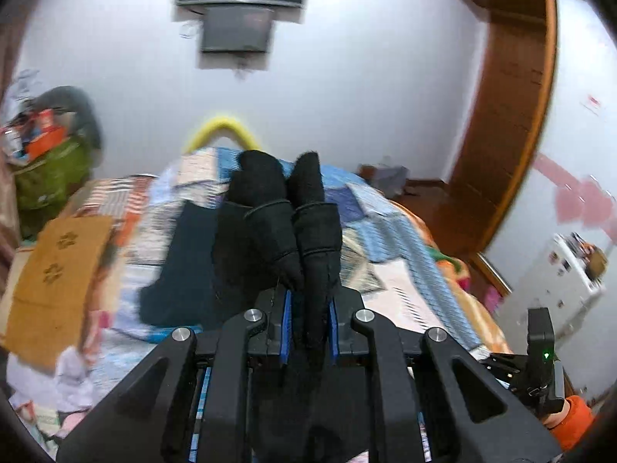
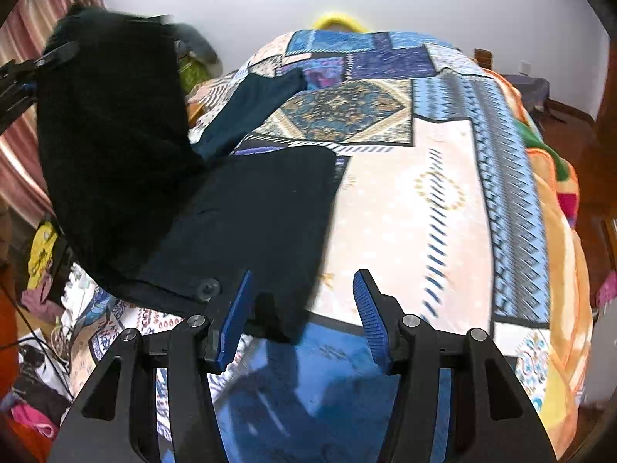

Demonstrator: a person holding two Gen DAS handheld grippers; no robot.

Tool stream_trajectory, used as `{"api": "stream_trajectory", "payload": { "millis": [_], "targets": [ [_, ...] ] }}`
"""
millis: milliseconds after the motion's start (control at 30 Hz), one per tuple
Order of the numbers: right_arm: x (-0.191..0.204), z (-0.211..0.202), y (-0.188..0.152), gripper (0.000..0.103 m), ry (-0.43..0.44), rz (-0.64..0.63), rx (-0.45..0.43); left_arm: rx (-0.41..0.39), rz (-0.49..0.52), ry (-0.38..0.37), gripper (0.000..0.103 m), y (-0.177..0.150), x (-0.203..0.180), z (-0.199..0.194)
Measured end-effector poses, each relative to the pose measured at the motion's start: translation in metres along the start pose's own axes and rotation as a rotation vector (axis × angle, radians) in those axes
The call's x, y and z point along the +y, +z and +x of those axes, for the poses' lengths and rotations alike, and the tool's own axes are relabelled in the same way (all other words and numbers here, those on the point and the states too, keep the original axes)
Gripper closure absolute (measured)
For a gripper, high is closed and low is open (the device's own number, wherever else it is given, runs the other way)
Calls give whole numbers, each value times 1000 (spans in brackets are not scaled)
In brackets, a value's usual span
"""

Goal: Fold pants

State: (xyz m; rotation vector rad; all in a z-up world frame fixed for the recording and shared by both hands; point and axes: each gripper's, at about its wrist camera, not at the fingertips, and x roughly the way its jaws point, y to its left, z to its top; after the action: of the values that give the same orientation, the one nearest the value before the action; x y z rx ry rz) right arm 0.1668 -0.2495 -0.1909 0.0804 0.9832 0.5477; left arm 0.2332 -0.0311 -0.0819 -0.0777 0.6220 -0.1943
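the left tool (image 1: 308, 320), a black two-finger gripper with blue ribbed pads, is clamped tight on a bunched fold of the black fabric pants (image 1: 297, 227). in the left wrist view the cloth rises out from between the pads in two dark lobes crossed by thin seams. in the right wrist view the same tool (image 2: 34, 65) shows at the upper left edge, holding part of the pants (image 2: 246, 216) lifted in a dark mass, while the rest lies flat on the bed with its patchwork quilt of blue, cream and orange panels (image 2: 443, 177). a dark round button (image 2: 208, 288) sits at the near edge of the flat part, just beside the right tool's left pad.

the right tool (image 2: 302, 308) stands about half open above the near edge of the bed; its blue pads press on nothing, though the near corner of the pants lies under the gap.

a dark teal cloth (image 2: 250, 112) lies on the quilt beyond the pants. a flat brown cardboard piece (image 1: 58, 270) printed with two paw marks rests at the left of the bed. no brand, label or readable writing can be made out; motion blur softens most surfaces.
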Motion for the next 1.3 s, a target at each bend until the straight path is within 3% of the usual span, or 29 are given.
{"api": "stream_trajectory", "payload": {
  "millis": [67, 267, 400, 467, 533, 567, 633, 700, 767, 933, 1133, 1300],
  "targets": [
    [-4, -8, -5, 53, 3, 16, -15, 41, 16, -50, 88, -7, -21, 18],
    [-14, -19, -14, 53, 4, 41, -35, 277, 81, -205, 88, -61, -69, 76],
    [-19, -21, -20, 53, -12, 43, -32, 393, 236, -184, 86, -92, -101, 88],
    [-21, -21, -24, 53, -16, 45, -30, 434, 282, -171, 73, -99, -106, 90],
    [-22, -21, -27, 53, -16, 47, -29, 450, 291, -176, 39, -101, -112, 86],
    [-21, -21, -28, 53, -17, 48, -31, 427, 284, -170, 33, -99, -111, 82],
    [-20, -22, -29, 53, -21, 48, -35, 348, 275, -137, 22, -88, -105, 69],
    [-18, -23, -28, 52, -25, 48, -38, 299, 265, -113, 18, -75, -98, 61],
    [-15, -25, -27, 46, -31, 40, -49, 263, 246, -82, 12, -64, -86, 54],
    [-1, -23, -20, 45, -28, 0, -65, 208, 213, 92, 7, -29, -24, 63],
    [18, 0, -16, 43, -6, -35, -31, 297, 185, 268, 7, -8, 58, 118],
    [17, 24, -18, 39, 20, 12, 5, 452, 172, 373, 7, -37, 110, 184]
  ]
}}
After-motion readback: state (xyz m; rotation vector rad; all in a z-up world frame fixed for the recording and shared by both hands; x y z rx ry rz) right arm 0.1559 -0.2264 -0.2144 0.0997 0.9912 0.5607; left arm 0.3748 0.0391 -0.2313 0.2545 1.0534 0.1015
